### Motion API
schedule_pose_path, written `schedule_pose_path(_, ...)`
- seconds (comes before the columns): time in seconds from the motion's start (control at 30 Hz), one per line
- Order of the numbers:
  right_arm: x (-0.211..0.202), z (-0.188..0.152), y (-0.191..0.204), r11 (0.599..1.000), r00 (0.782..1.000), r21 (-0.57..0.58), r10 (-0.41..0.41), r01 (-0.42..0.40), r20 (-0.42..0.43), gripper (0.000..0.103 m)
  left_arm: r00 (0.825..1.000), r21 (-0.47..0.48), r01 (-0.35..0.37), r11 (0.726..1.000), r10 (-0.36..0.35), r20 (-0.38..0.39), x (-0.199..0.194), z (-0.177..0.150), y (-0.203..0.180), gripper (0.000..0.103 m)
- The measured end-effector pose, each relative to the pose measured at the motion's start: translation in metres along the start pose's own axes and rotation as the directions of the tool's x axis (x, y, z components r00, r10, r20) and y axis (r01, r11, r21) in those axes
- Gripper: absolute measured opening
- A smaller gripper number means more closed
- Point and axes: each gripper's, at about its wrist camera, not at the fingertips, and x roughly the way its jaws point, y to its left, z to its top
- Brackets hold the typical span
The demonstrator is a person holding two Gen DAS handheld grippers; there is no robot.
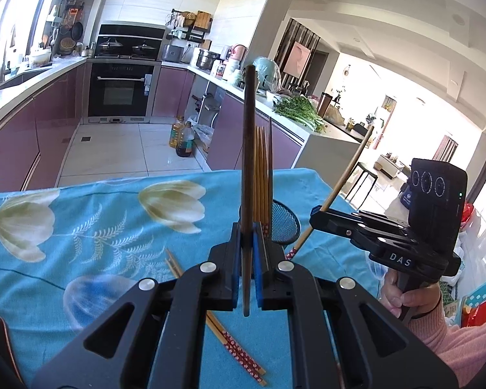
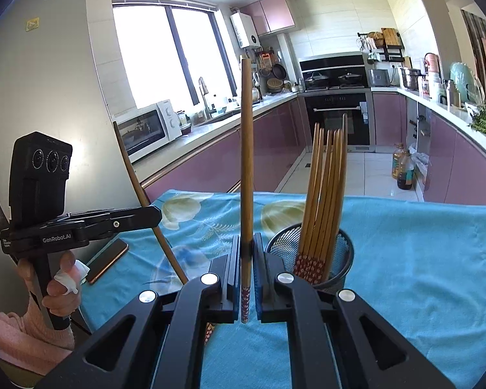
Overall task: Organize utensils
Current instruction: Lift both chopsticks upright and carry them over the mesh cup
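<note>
My left gripper (image 1: 248, 230) is shut on a dark brown chopstick (image 1: 248, 149) that stands upright between its blue pads. My right gripper (image 2: 247, 241) is shut on a lighter chopstick (image 2: 246, 162) with a red flowered end, also upright. Each gripper shows in the other's view, the right gripper (image 1: 319, 215) and the left gripper (image 2: 155, 215), both above the table. A black mesh holder (image 2: 338, 259) stands on the blue flowered cloth (image 2: 421, 253) just right of my right gripper, with several chopsticks (image 2: 327, 188) upright in it. Two more chopsticks (image 1: 233, 343) lie on the cloth under my left gripper.
A phone (image 2: 108, 261) lies at the table's left edge. A person's hands in pink sleeves (image 1: 463, 334) hold both grippers. Behind the table are purple kitchen cabinets (image 2: 210, 165), an oven (image 1: 121, 89) and oil bottles (image 1: 181, 137) on the floor.
</note>
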Motion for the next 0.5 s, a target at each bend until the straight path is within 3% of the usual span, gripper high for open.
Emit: schedule_pose_path(0.5,-0.021,0.022,-0.007,0.998,0.996,-0.044,-0.042,0.045,0.077,0.006,0.997,0.076,0.025,0.997,-0.031,0.077,0.008,0.041,-0.028,0.007)
